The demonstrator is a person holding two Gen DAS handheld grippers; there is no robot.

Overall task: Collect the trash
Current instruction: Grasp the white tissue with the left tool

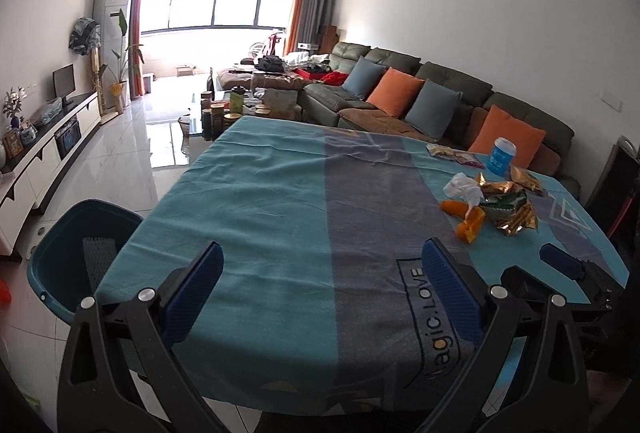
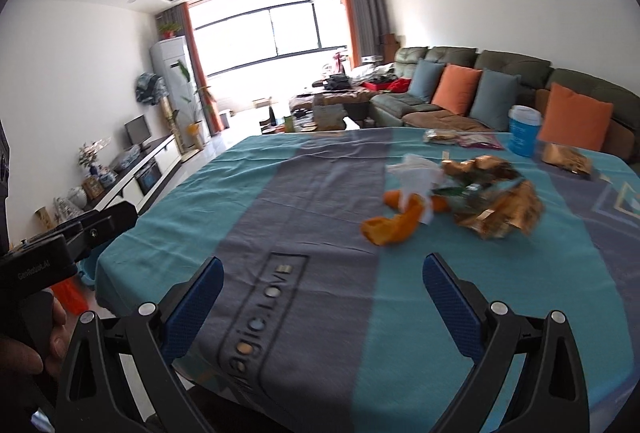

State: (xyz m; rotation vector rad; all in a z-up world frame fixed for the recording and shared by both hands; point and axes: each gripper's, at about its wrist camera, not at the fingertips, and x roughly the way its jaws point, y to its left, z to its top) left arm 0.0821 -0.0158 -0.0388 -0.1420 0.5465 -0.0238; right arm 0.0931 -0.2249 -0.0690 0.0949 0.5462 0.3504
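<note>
Four cushions (image 1: 394, 91), one cup (image 1: 502, 155)

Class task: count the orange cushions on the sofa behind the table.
2. One orange cushion sits between the two blue cushions; the other is at the sofa's near end, behind the blue cup. Clutter at the far end may hide more.
</note>
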